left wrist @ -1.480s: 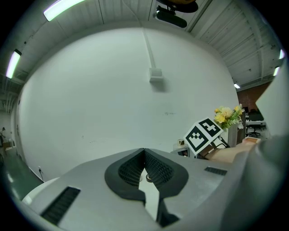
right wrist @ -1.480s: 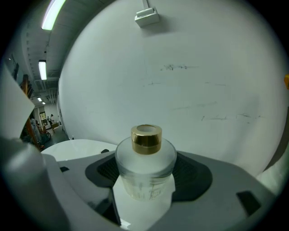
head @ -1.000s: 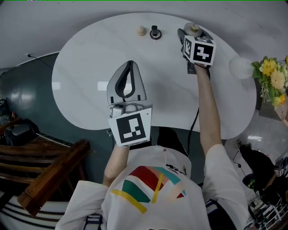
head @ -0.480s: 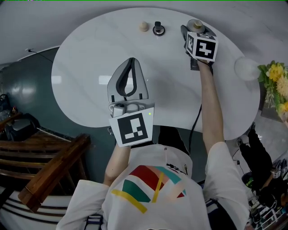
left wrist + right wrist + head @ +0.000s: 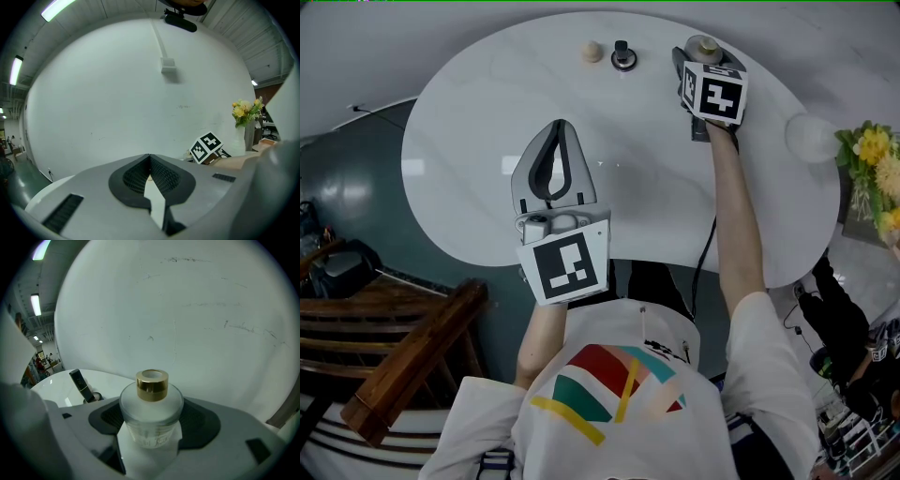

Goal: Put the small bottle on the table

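The small bottle (image 5: 151, 414) is frosted glass with a gold collar. It stands upright between the jaws of my right gripper (image 5: 705, 51), which is shut on its body. In the head view the small bottle (image 5: 706, 43) is over the far right part of the white oval table (image 5: 469, 122). Whether its base touches the tabletop is hidden. My left gripper (image 5: 562, 125) hovers over the table's near middle, shut with its tips touching and nothing between them. The same shut tips of the left gripper (image 5: 150, 158) show in the left gripper view.
A beige ball (image 5: 592, 52) and a black stick in a ring base (image 5: 623, 56) stand at the far edge, left of the bottle. The black stick (image 5: 81, 385) is also in the right gripper view. A white vase (image 5: 810, 139) with yellow flowers (image 5: 874, 155) stands at the right.
My left gripper has drifted slightly left, still shut. My right gripper stays at the far right of the table, holding the bottle.
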`<state>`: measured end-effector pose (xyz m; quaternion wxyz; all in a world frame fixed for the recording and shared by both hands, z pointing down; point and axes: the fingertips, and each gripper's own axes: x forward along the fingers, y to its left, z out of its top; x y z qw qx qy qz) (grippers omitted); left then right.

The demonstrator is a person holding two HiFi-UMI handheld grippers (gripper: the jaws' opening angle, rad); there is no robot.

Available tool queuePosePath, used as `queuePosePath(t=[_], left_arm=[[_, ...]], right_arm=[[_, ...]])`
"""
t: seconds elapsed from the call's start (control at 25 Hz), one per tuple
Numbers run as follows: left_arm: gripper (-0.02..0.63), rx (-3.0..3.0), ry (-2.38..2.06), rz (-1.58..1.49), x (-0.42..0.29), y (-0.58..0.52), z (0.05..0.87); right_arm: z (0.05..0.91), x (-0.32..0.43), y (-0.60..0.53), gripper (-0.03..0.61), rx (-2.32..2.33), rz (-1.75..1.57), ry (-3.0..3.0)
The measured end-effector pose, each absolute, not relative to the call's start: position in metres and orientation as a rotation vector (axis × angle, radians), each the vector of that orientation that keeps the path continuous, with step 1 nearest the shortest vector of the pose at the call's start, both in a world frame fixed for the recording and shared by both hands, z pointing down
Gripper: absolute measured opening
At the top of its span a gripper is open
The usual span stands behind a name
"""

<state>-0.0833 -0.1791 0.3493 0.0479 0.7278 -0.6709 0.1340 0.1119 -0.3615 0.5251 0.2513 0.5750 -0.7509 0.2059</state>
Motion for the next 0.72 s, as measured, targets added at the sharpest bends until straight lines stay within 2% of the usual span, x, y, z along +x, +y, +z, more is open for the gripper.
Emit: queuePosePath(t=[0.72], left_arm=[[0.017, 2.24, -2.046, 0.4, -0.081, -0.171, 0.346]], right_arm=[[0.534, 0.114, -0.353, 0.339, 1.585, 0.487, -2.029]])
